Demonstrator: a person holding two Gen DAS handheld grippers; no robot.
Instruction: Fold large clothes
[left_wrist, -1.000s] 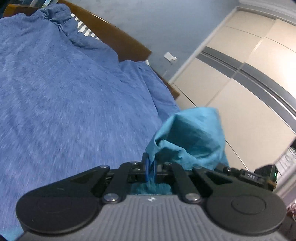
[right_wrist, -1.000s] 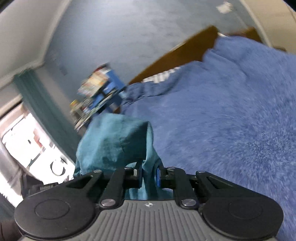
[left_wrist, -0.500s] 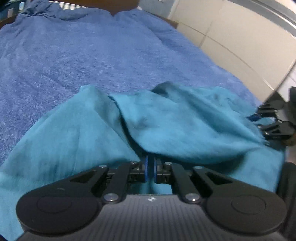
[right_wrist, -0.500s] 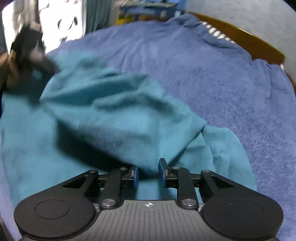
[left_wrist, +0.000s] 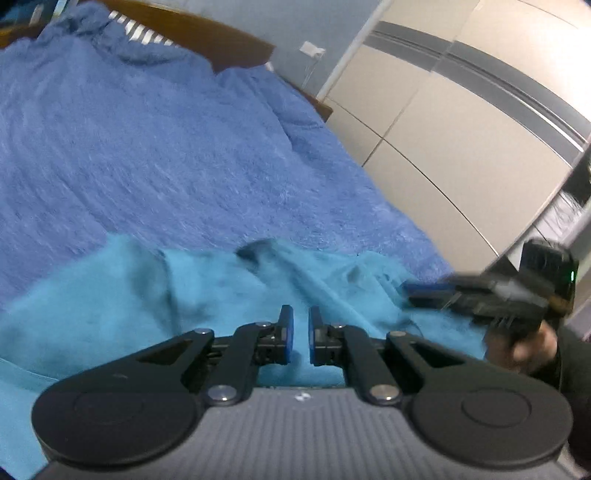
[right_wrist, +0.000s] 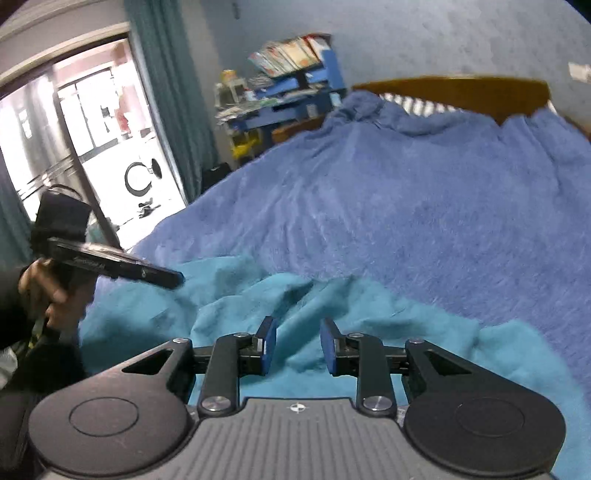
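Observation:
A teal garment (left_wrist: 184, 295) lies rumpled across the near part of the blue blanket (left_wrist: 147, 147) on the bed. My left gripper (left_wrist: 298, 332) hovers just above it, its blue pads a small gap apart with nothing between them. In the right wrist view my right gripper (right_wrist: 298, 338) is open over the same teal garment (right_wrist: 406, 332), also holding nothing. Each gripper shows in the other's view: the right gripper (left_wrist: 417, 291) at the garment's right edge, the left gripper (right_wrist: 177, 277) at its left edge, each in a person's hand.
A wooden headboard (left_wrist: 207, 37) stands at the far end of the bed. Pale wardrobe doors (left_wrist: 461, 129) run along the right side. To the left are a blue shelf of books (right_wrist: 291, 85), a teal curtain (right_wrist: 170, 92) and a bright glass door (right_wrist: 92, 129).
Both grippers held the teal garment up, brought it down onto the blanket, then let it go. Both sets of jaws now stand apart and the views have tipped up toward the headboard.

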